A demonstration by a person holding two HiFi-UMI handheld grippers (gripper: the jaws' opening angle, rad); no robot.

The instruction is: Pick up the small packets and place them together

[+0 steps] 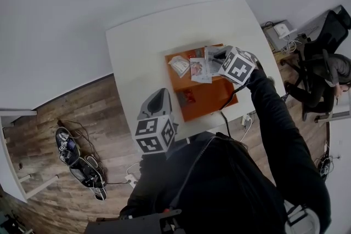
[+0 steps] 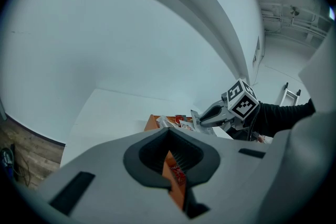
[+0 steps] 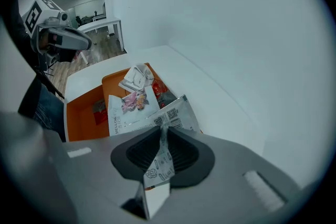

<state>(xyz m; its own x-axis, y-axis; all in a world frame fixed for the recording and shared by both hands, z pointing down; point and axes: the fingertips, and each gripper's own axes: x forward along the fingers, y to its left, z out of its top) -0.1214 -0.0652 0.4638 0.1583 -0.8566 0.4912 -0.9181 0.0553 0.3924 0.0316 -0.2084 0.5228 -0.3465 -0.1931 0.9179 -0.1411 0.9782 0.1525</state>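
The silver packet [image 3: 177,114] has its near edge pinched in the right tool [image 3: 163,132]. The tool is closed on it. The far part of the packet rests on the orange tray [image 1: 211,100], at the edge away from the person.

I count five packets. All five are on the tray. The silver one is the first. Just beside it lies a flat white packet with a pink picture [image 3: 131,106], and the two touch. Next to that one is a crumpled white packet [image 3: 136,77]. A bit of a red packet [image 3: 161,93] peeks out from behind the picture packet. These four sit close together in one bunch. The fifth is a small red packet [image 1: 188,97]. It lies alone in the middle of the tray, apart from the bunch.

There is one tray, and it sits on one white desk [image 1: 137,46].

There are two tools. The left tool [image 1: 159,95] is over the near edge of the desk, well apart from the packets. It is closed and has nothing in it.

Past the desk there is a wood floor [image 1: 49,112] with a tangle of cables [image 1: 77,159] on it. A person sits in a dark chair [image 1: 329,35] off to the right.
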